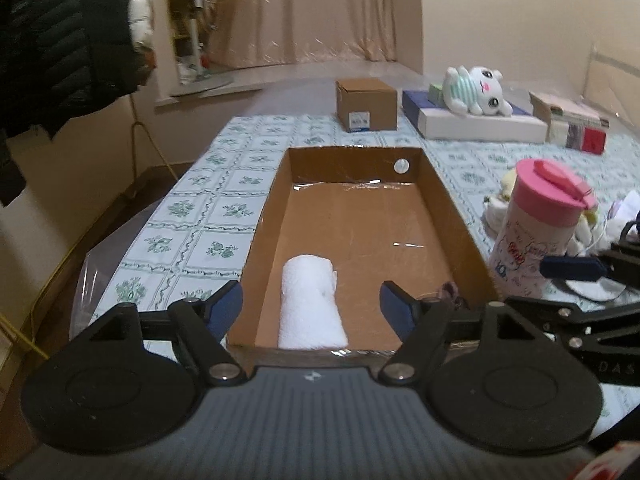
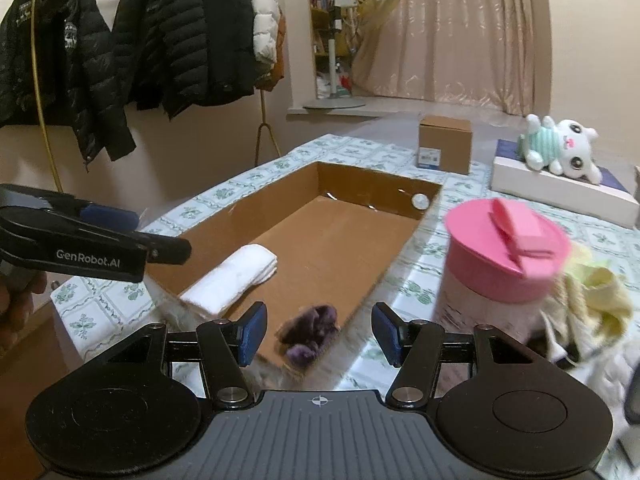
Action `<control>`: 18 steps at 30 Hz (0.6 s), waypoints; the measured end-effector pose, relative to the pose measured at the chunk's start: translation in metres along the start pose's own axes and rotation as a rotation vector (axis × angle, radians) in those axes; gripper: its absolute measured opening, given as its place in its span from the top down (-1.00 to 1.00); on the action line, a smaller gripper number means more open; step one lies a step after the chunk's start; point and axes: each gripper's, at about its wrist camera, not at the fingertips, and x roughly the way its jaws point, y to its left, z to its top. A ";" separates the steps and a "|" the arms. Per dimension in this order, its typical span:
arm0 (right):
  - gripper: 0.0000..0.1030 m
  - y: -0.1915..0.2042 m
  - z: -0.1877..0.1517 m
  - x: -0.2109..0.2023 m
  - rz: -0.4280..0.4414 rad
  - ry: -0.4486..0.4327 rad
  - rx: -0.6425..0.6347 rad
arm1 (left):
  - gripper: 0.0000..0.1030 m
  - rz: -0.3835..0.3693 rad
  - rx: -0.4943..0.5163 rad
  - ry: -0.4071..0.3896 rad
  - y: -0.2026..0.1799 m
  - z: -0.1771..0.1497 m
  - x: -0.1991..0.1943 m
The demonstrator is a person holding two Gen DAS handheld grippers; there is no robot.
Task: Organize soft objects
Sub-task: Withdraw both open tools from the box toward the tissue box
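Observation:
A shallow open cardboard box (image 1: 444, 208) (image 2: 404, 248) lies on the patterned tablecloth. A rolled white towel (image 1: 312, 308) (image 2: 232, 280) rests inside at its near end. My left gripper (image 1: 311, 306) stands open over that end, its blue pads wide on either side of the towel and clear of it. A dark purple fuzzy thing (image 2: 308, 334) lies in the box's near corner. My right gripper (image 2: 318, 334) is open around it without touching. A pile of pale yellow and white soft items (image 2: 592, 296) (image 1: 508, 196) sits behind the pink-lidded cup.
A pink-lidded cup (image 1: 532, 232) (image 2: 500, 264) stands right of the box. Farther back are a small closed carton (image 1: 366, 104), a white plush toy (image 1: 476, 90) on a flat white box (image 1: 480, 124), and other packages. Dark jackets (image 2: 120, 48) hang at left.

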 end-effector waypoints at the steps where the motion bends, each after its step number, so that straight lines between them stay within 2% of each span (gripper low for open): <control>1: -0.13 -0.001 -0.002 -0.006 -0.005 -0.001 0.004 | -0.46 0.006 -0.013 -0.002 -0.003 -0.001 -0.004; 9: -0.13 -0.028 -0.019 -0.063 -0.092 -0.016 0.056 | -0.46 0.028 -0.062 -0.027 -0.046 -0.016 -0.034; 18: -0.13 -0.081 -0.039 -0.125 -0.217 -0.043 0.125 | -0.49 -0.012 -0.141 -0.041 -0.095 -0.022 -0.051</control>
